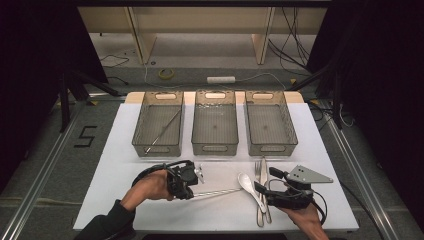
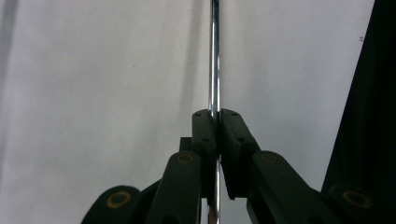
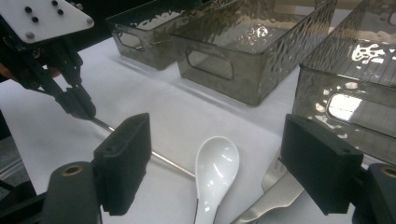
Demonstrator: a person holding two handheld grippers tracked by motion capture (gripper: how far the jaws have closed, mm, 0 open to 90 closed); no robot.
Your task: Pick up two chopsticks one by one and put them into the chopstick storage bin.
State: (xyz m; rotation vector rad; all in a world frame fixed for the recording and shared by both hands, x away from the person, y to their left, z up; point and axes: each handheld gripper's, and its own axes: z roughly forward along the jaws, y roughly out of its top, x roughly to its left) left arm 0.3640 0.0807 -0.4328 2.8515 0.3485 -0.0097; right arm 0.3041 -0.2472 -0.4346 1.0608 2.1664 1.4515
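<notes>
My left gripper (image 2: 216, 135) is clamped tight on a thin metal rod (image 2: 214, 56), whose far end runs out of frame; on the white mat (image 1: 120, 175) it lies level toward the white spoon (image 3: 215, 168). My right gripper (image 3: 217, 163) stands wide apart, holding nothing, above that spoon, with the fork (image 1: 258, 172) and knife partly hidden behind it.
</notes>
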